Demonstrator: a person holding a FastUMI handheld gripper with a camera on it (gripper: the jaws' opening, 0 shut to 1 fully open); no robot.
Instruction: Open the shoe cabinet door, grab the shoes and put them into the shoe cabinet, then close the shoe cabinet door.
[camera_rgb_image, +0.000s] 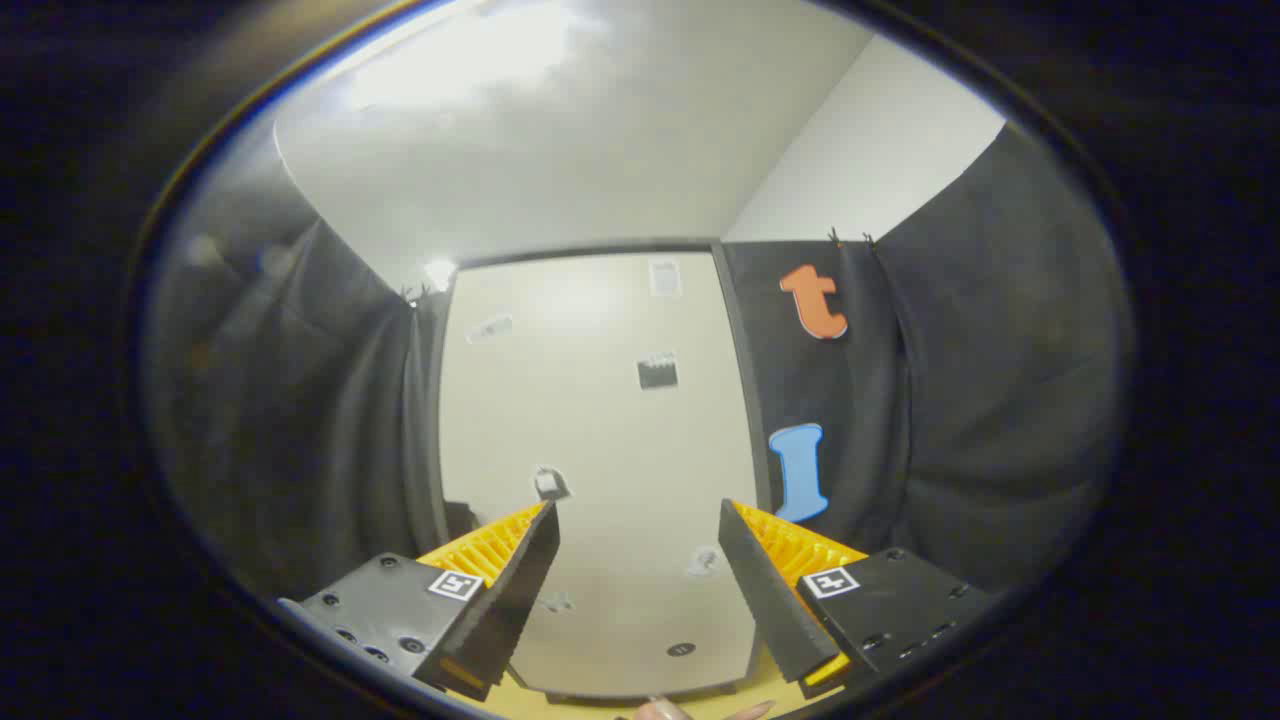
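My gripper is open, with a wide gap and nothing between its fingers. It points at a tall cream panel that stands just ahead and rises beyond the fingers. The panel carries a few small stickers and a small dark round spot near its lower edge. I cannot tell whether this panel is the shoe cabinet door. Below the panel's bottom edge is a strip of yellowish wooden surface. A person's fingertips show there, between the finger bases.
Black cloth walls hang on the left and right of the panel. A white ceiling with a bright light patch spans above.
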